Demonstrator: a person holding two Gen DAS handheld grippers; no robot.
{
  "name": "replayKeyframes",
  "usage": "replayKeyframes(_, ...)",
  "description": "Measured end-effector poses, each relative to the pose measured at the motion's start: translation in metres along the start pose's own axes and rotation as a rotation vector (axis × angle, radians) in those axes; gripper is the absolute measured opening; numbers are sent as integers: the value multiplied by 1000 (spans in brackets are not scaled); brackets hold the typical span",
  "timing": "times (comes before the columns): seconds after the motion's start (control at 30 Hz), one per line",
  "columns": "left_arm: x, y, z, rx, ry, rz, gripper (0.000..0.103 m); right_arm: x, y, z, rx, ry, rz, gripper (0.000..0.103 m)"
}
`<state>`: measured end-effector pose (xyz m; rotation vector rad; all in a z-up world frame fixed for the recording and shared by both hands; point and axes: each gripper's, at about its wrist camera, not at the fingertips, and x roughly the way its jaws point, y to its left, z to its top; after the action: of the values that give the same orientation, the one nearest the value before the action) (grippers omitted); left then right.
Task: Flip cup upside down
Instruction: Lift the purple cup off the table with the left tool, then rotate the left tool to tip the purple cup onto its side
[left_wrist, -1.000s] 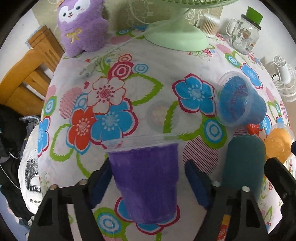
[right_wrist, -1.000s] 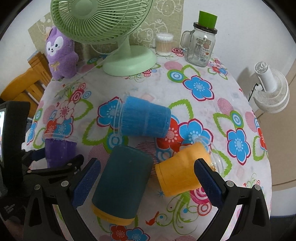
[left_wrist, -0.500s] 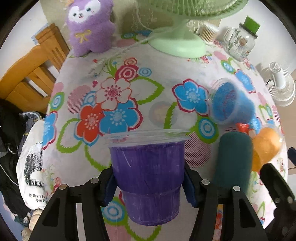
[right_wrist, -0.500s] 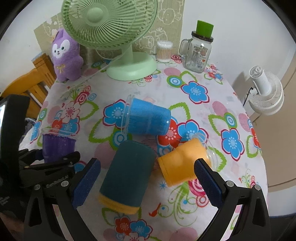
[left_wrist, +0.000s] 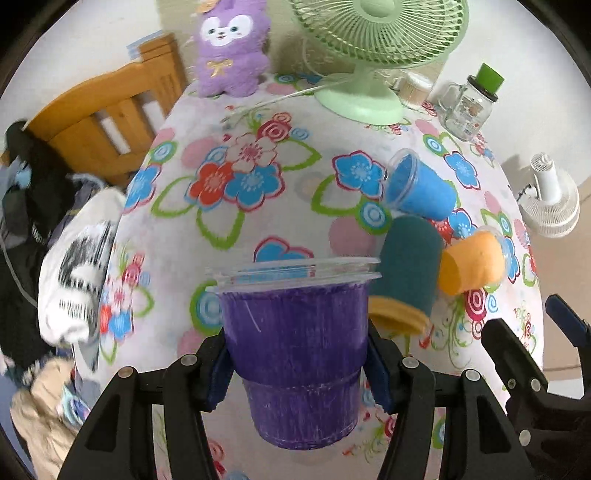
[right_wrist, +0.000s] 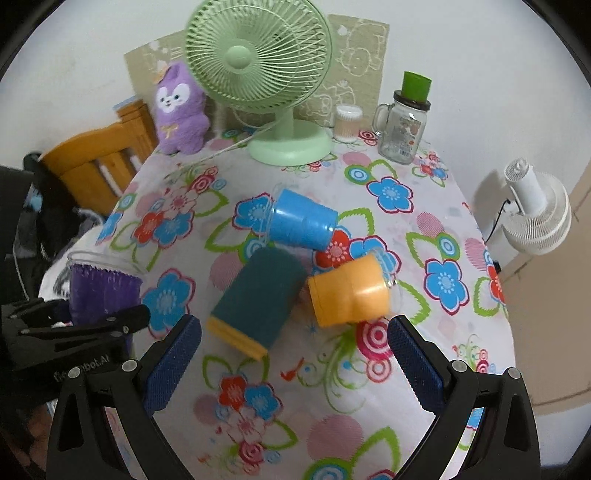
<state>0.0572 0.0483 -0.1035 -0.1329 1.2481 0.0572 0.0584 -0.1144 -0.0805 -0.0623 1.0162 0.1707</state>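
Left grip: my left gripper (left_wrist: 299, 365) is clamped on the purple cup (left_wrist: 295, 354), pads pressing its opposite walls at mid-height, so I judge I can turn it over without it pivoting loose.
Cup position: upright, mouth up, clear rim topmost, held off the flowered tablecloth (left_wrist: 258, 221) near the table's left edge; the base hangs free, which should give room to rotate.
Right grip: my right gripper (right_wrist: 291, 354) has its jaws wide apart with nothing between them, hovering above the cloth in front of the other cups.
Why right waits: probably kept back so it does not get in the way of the turn.
Waiting cups: the blue cup (right_wrist: 301, 223), teal cup (right_wrist: 260, 297) and orange cup (right_wrist: 349, 291) lie on their sides, bunched together mid-table.
Back of table: green desk fan (right_wrist: 258, 55), purple plush toy (right_wrist: 181, 110) and glass mug jar (right_wrist: 404, 127), well apart from my work.
Next, as I judge it: roll the wrist until the rim faces down, then lower it onto bare cloth.
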Motion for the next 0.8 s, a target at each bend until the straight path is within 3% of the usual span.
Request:
replayKeyframes(0.57, 20, -18, -84, -158, 70, -8, 63, 1, -25, -68, -82, 83, 62, 102)
replayKeyframes(0.8, 27, -34, -87, -96, 38, -13, 63, 7, -32, -80, -81, 104, 55, 102)
